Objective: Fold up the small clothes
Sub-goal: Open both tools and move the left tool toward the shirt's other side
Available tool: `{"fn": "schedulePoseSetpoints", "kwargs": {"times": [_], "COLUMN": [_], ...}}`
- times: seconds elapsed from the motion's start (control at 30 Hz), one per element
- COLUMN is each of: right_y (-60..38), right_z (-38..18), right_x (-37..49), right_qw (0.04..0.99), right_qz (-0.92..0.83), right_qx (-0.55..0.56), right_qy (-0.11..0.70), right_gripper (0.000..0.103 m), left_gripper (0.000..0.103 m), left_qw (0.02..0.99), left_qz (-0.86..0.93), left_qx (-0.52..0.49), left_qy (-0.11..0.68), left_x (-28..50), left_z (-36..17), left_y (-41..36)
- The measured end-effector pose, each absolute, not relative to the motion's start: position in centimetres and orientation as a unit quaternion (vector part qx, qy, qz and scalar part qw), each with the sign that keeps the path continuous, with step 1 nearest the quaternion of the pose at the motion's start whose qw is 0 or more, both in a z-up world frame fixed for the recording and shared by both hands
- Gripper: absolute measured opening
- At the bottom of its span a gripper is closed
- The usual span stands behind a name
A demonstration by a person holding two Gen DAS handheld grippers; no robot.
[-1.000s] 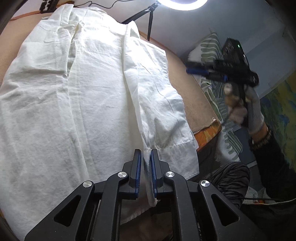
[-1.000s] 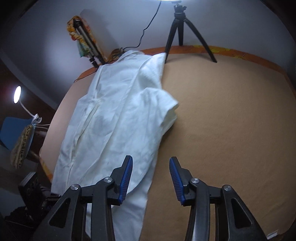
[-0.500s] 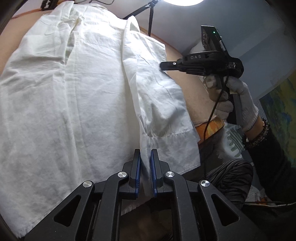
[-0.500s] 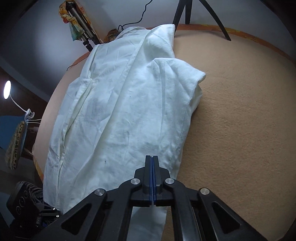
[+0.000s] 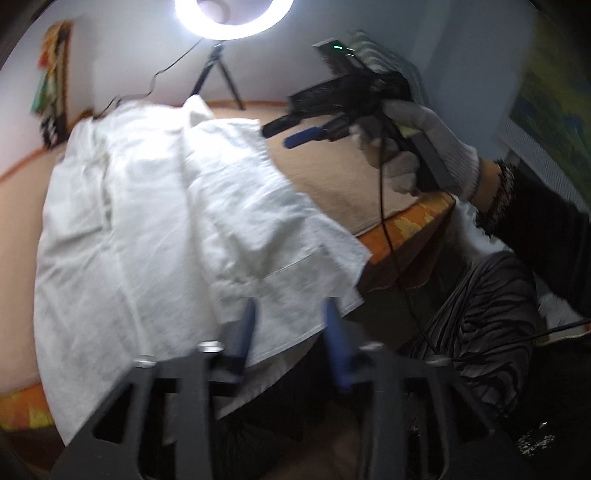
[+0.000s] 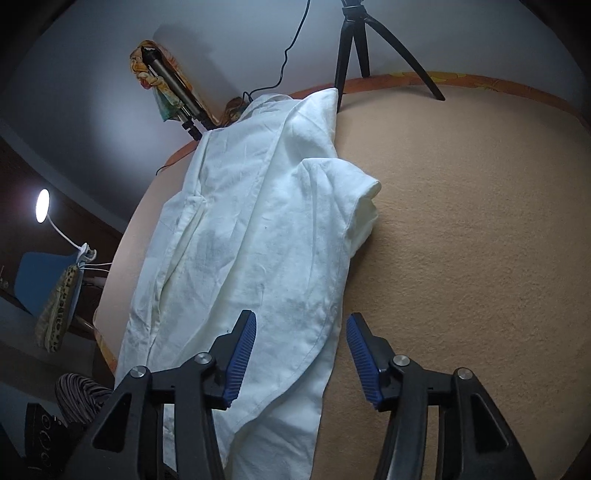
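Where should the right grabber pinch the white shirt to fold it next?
Probably the bottom hem of the white shirt, right under the open right gripper. That edge lies loose on the tan surface, with its curved corner showing between the fingers. Come down from above at the near end, then lift it toward the collar.

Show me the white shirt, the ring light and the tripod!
white shirt (image 6: 258, 229): right wrist view, middle of the cloth.
ring light (image 5: 234, 18): left wrist view, glowing ring.
tripod (image 6: 354, 33): right wrist view, upper leg.
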State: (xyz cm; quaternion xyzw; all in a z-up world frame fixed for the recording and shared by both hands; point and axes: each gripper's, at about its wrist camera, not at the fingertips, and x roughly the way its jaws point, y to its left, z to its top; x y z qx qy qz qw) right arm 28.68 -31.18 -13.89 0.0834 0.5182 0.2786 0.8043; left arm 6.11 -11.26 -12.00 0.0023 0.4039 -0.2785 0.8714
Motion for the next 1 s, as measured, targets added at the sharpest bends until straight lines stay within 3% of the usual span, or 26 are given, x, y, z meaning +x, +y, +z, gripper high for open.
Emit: {"fn": "schedulePoseSetpoints", "kwargs": {"times": [0.17, 0.63, 0.8, 0.93, 1.0], "right_y": [-33.4, -38.5, -37.2, -35.1, -34.0], "right_z": [-12.0, -11.1, -12.5, -14.2, -15.0], "right_x": [28.3, 32.4, 34.2, 35.7, 36.3], "right_qw": [0.815, 0.811, 0.805, 0.796, 0.791], "right_qz": [0.287, 0.293, 0.305, 0.317, 0.323], "right_qx": [0.086, 0.129, 0.127, 0.125, 0.122], "right_qy": [0.496, 0.491, 0.492, 0.5, 0.505], "right_gripper": [0.067, 0.07, 0.07, 0.07, 0.07], "left_gripper": [0.051, 0.051, 0.05, 0.033, 0.014], "left_qw": [0.867, 0.848, 0.851, 0.854, 0.855], "left_qz": [-0.31, -0.312, -0.302, -0.293, -0.291], "left_qx": [0.065, 0.151, 0.111, 0.082, 0.07], "left_qy": [0.385, 0.401, 0.415, 0.421, 0.423], "left_x": [6.8, 9.7, 10.5, 11.0, 11.3], "left_z": [-12.0, -15.9, -16.3, -16.5, -16.5], "left_y": [-16.0, -24.2, -23.6, -22.8, -22.5]}}
